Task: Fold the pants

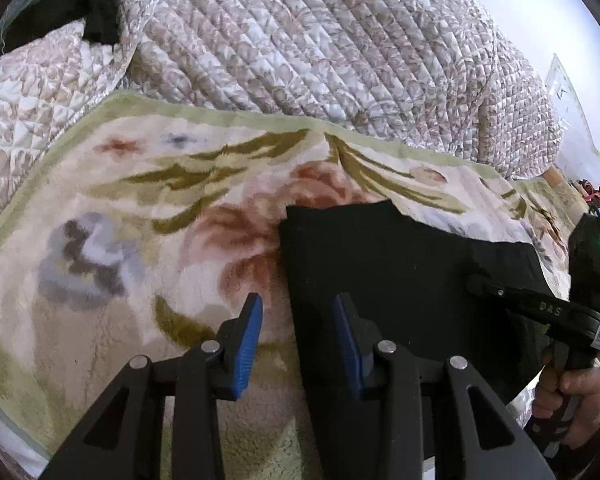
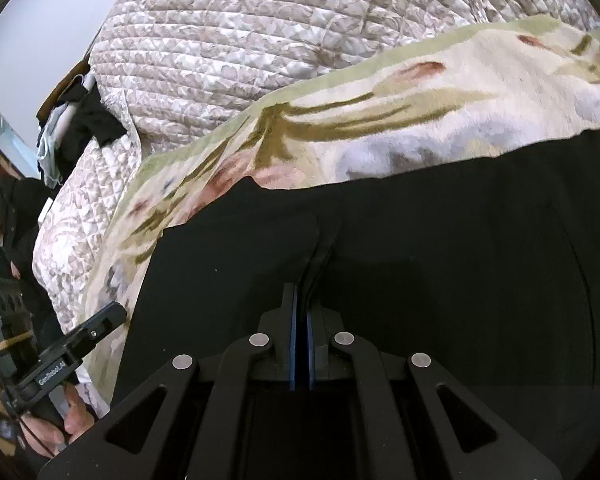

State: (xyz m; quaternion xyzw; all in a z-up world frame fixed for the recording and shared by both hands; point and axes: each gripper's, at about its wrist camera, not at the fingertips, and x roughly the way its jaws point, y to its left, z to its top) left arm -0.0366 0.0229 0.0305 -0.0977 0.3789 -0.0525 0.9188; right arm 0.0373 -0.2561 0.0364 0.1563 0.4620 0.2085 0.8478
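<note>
Setting: I am working over a bed covered by a plush floral blanket (image 1: 112, 208), with a quilted floral comforter (image 1: 320, 40) heaped behind it.

Pants: the black pants (image 1: 380, 264) lie spread on the blanket. From my right wrist camera they fill the lower half of the view (image 2: 440, 240); from my left wrist camera they sit right of centre.

Left hand-held gripper (image 1: 296, 340): its jaws stand partly apart and hold nothing. The left edge of the pants runs up between the blue pads; one pad is over bare blanket, the other over black cloth. I cannot tell if either pad touches.

Right hand-held gripper (image 2: 300, 344): its jaws are pressed together, and a raised ridge of black fabric runs from the tips, so I judge it has pinched a fold of the pants.

Other things: a dark garment (image 2: 88, 120) hangs at the far end of the comforter. A person in dark clothing (image 2: 8, 216) stands at the left edge of the right view.

Step in hand: I judge I am taking hold of one end before lifting it over.

Risk, one layer: the right pinch may hold only the top layer, so lifting would pull the layers apart.

Risk, uneven lift: with the left jaws unclosed, raising the right alone would skew the fold.

Risk, blanket: closing the left jaws here could catch the blanket's pile and drag it along.
</note>
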